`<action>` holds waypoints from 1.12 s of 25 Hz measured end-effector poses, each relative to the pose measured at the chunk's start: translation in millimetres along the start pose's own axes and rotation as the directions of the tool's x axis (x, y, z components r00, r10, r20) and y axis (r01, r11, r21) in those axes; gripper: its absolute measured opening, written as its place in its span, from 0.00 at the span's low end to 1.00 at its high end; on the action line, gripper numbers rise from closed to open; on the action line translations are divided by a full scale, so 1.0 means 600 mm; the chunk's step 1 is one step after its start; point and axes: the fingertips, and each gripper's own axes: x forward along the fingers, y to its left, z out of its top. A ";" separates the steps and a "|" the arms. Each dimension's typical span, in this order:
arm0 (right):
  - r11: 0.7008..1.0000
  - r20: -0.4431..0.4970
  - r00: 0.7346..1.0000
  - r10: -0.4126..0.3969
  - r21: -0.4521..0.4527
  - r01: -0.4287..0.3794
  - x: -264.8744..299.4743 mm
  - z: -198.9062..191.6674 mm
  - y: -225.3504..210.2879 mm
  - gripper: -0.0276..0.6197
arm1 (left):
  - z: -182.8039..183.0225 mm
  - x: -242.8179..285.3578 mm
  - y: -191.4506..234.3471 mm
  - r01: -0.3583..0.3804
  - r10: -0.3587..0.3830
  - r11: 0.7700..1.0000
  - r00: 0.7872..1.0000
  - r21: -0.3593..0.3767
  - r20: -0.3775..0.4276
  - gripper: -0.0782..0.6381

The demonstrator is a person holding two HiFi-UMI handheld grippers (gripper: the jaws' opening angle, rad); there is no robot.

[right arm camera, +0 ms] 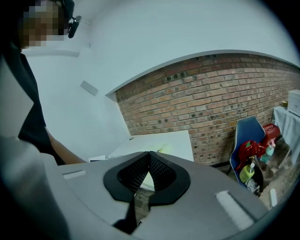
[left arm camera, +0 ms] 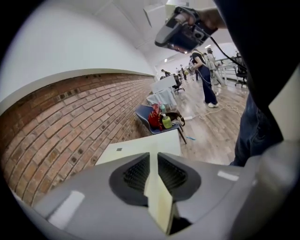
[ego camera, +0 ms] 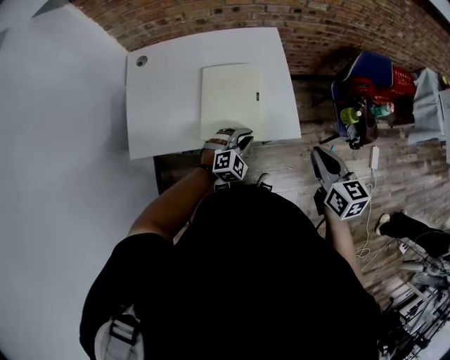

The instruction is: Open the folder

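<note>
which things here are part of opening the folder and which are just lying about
In the job: folder; left gripper, shut on its cover edge; table.
Lying about: right gripper, shut and empty; blue chair; red bag; green bottle.

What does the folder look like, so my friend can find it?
Look at the white table by the brick wall. The folder lies on it, near edge pinched in the left gripper. It is the pale cream rectangle, not the little round grey cap in the corner.

Pale cream folder [ego camera: 230, 98] lies closed on white table [ego camera: 162, 105], near-edge cover pinched.
</note>
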 end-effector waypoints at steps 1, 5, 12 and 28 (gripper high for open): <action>1.000 -0.001 1.000 0.011 -0.004 -0.011 0.006 0.001 0.002 0.05 | 0.002 -0.004 0.005 -0.014 0.014 1.000 1.000 -0.008 0.006 0.18; 0.999 -0.003 0.999 0.046 -0.020 -0.046 0.023 0.003 0.014 0.05 | -0.003 -0.021 0.011 -0.039 0.039 0.999 0.999 -0.020 0.013 0.17; 0.994 -0.009 0.995 0.102 -0.043 -0.102 0.049 0.007 0.028 0.05 | -0.001 -0.072 0.050 -0.117 0.138 0.972 0.986 -0.205 0.091 0.16; 0.974 -0.030 0.977 0.211 -0.078 -0.213 0.093 0.018 0.073 0.05 | -0.055 -0.190 0.121 -0.246 0.353 0.806 0.930 -0.539 0.104 0.14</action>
